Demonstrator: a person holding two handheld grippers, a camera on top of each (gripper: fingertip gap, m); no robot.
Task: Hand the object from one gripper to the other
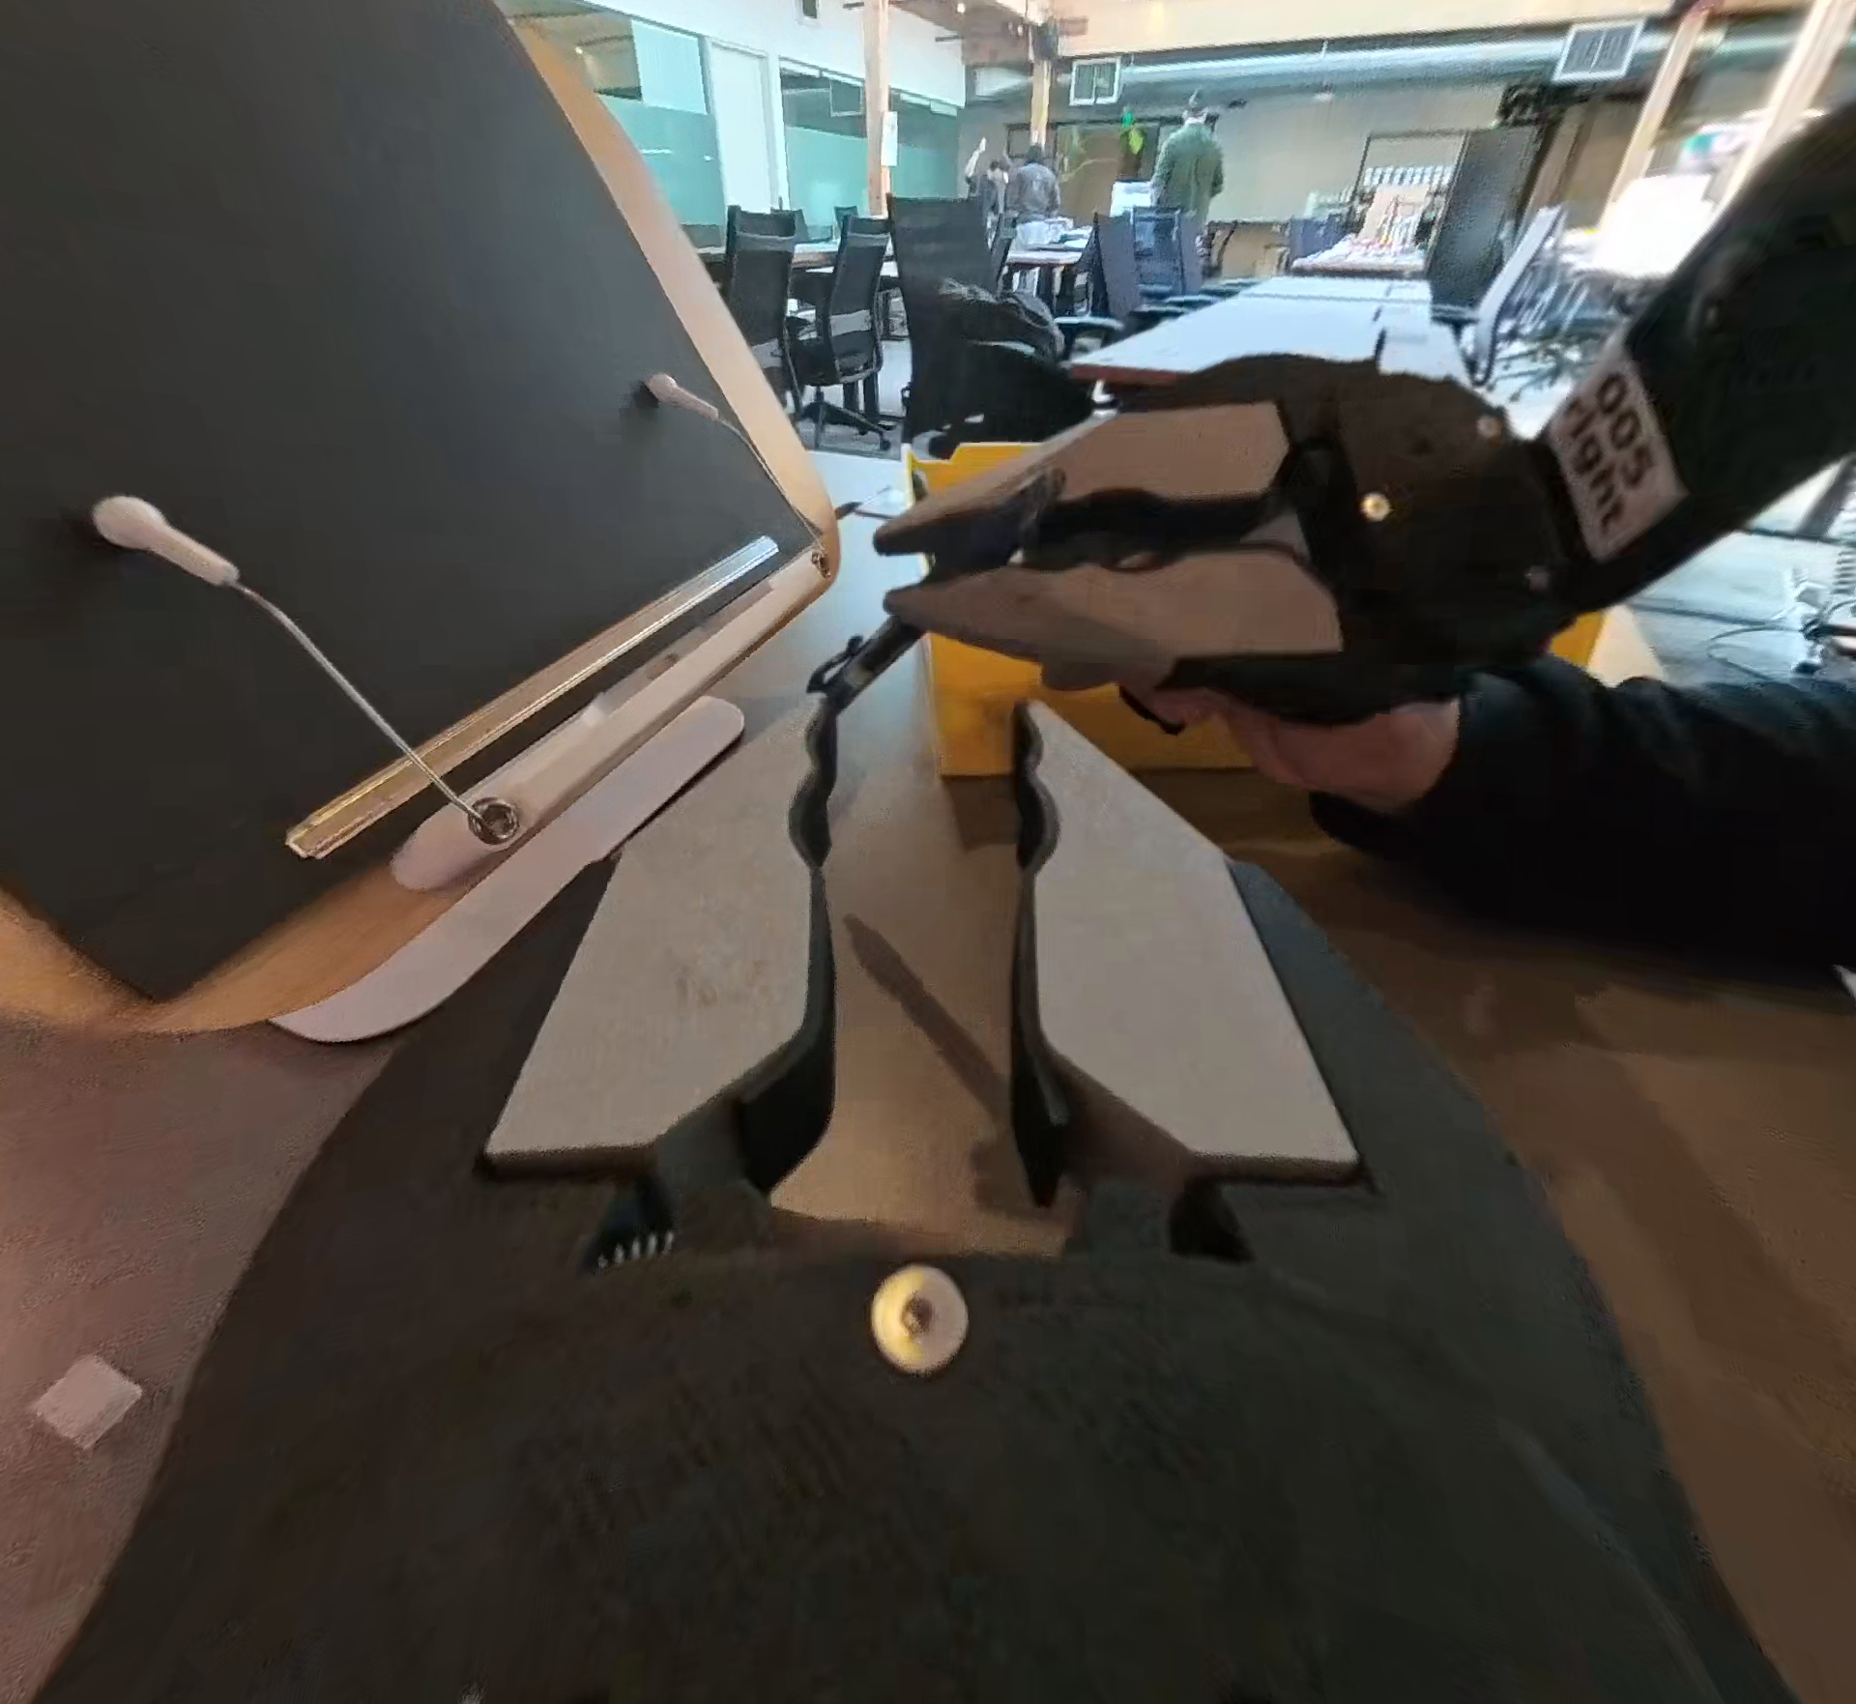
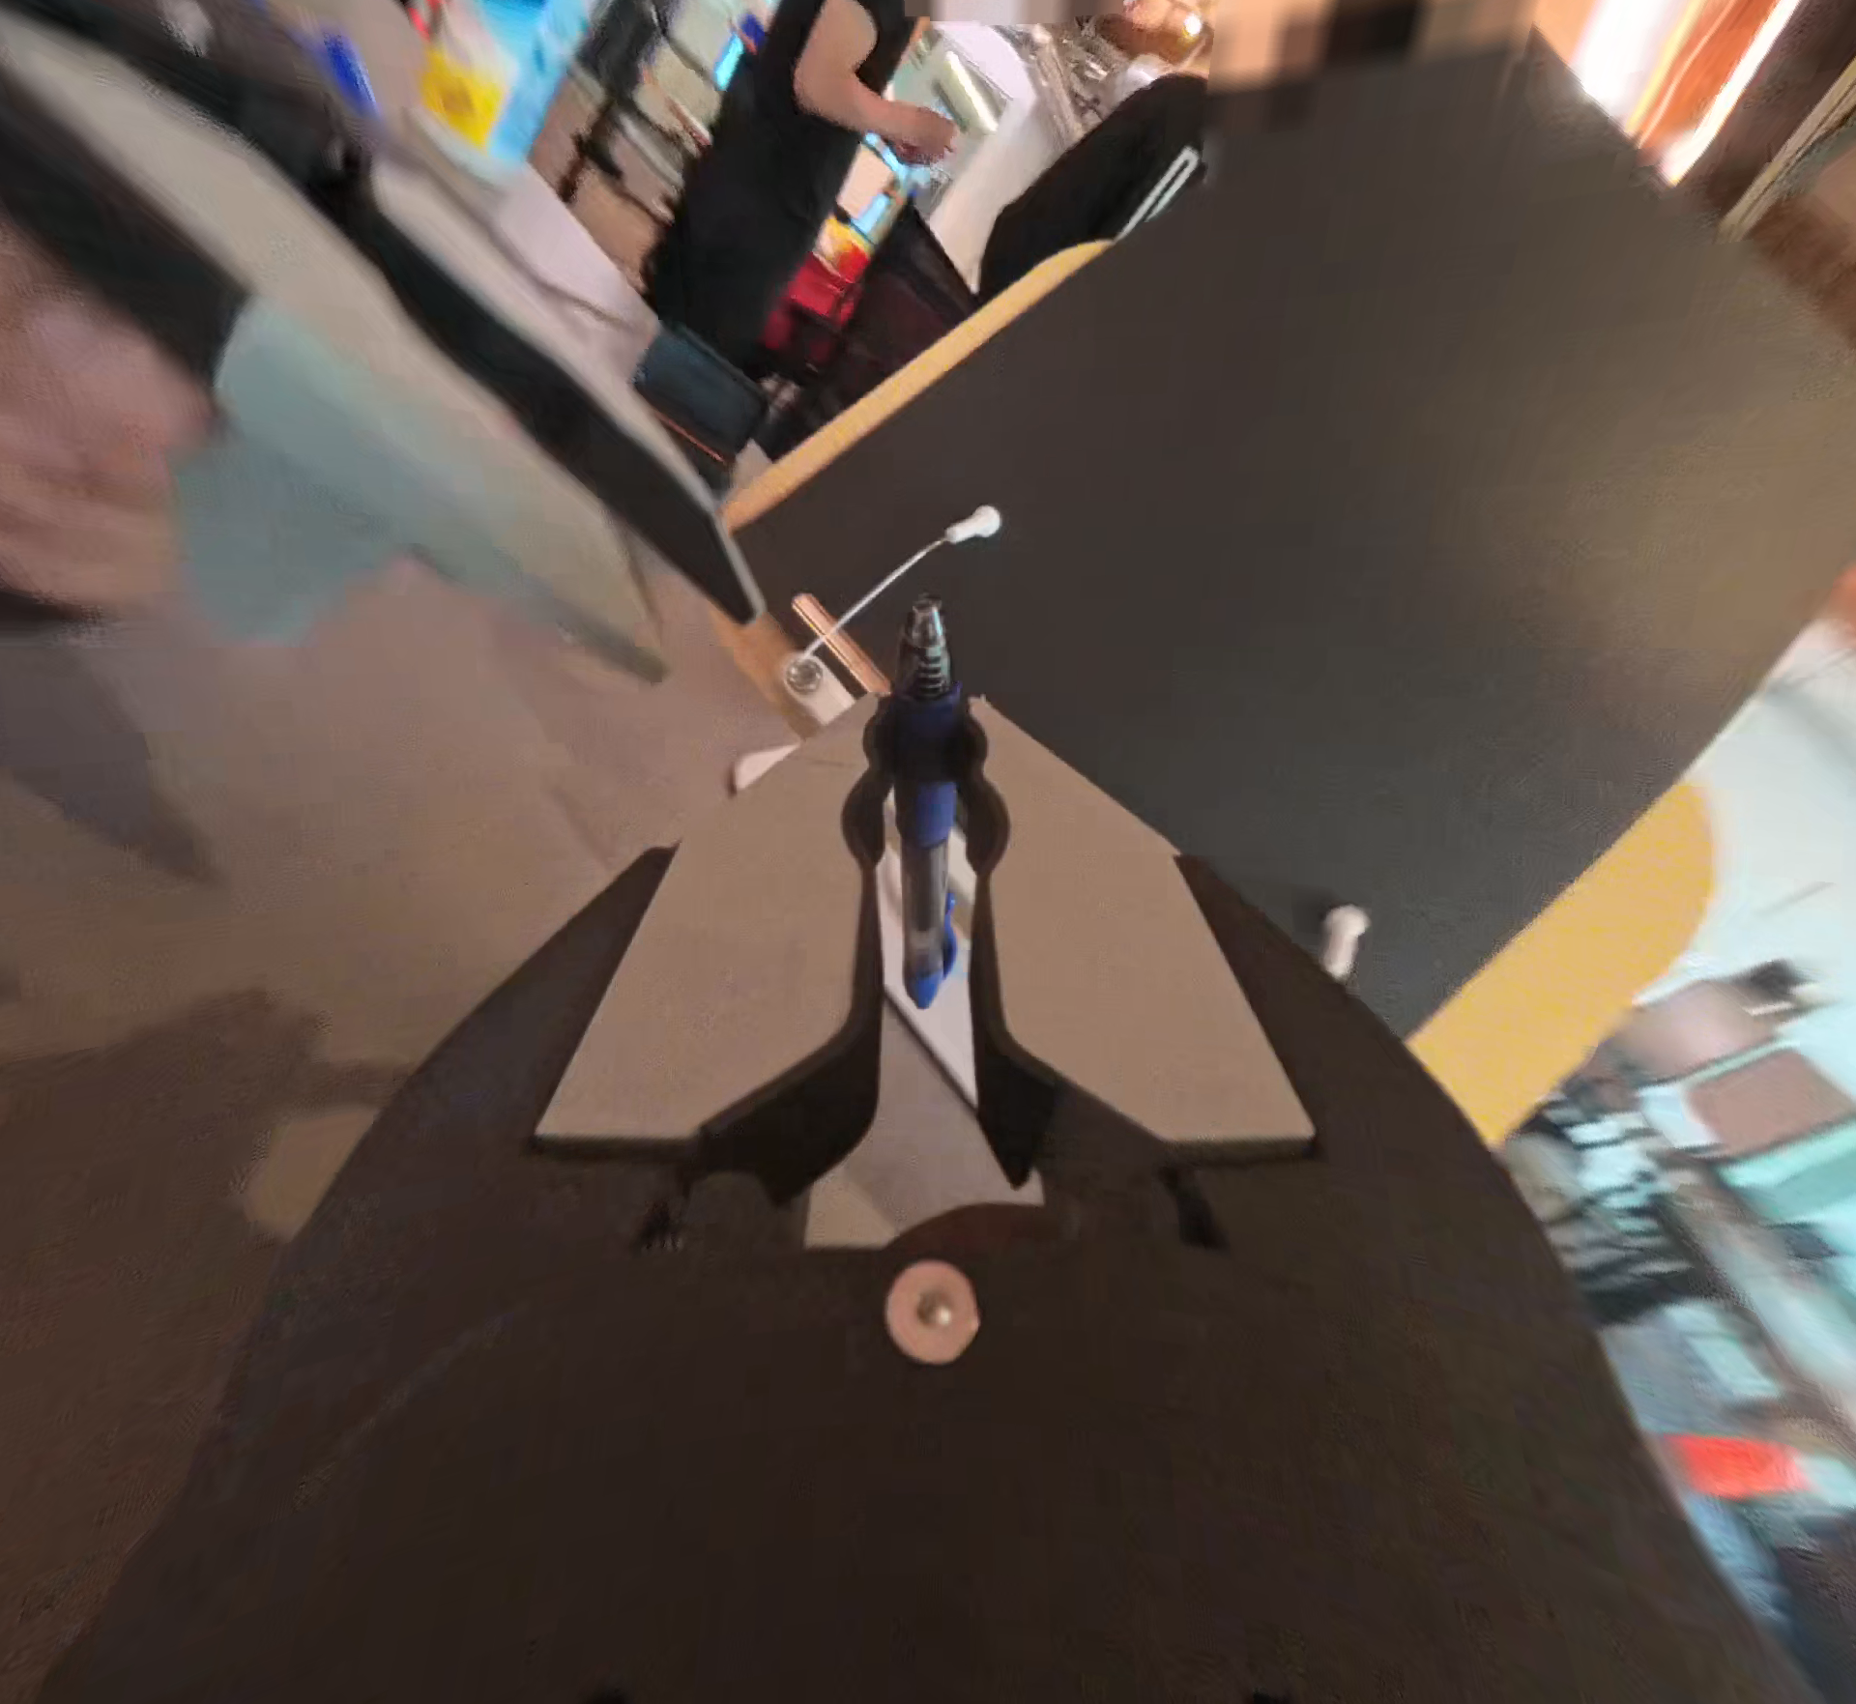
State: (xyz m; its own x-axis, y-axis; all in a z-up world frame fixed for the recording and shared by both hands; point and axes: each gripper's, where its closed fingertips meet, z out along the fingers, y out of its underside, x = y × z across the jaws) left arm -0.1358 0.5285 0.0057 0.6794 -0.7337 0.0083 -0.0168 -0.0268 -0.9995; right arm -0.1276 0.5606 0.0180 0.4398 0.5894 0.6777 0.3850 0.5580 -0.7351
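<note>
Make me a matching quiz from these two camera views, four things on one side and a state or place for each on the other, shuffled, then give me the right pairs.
Things:
1. left hand-held gripper
2. right hand-held gripper
3. blue pen
4. yellow bin

States or places:
A. clamped between two fingers, tip pointing away from the camera
B. on the table behind the grippers
C. open, nothing between its fingers
D. shut on an object

Pairs: 1-C, 2-D, 3-A, 4-B

Left gripper (image 1: 919, 732) held level, jaws parted, nothing clamped. Right gripper (image 1: 889, 576) brought in from right, turned sideways, jaws closed, gripped underneath by hand (image 1: 1336, 737).
</note>
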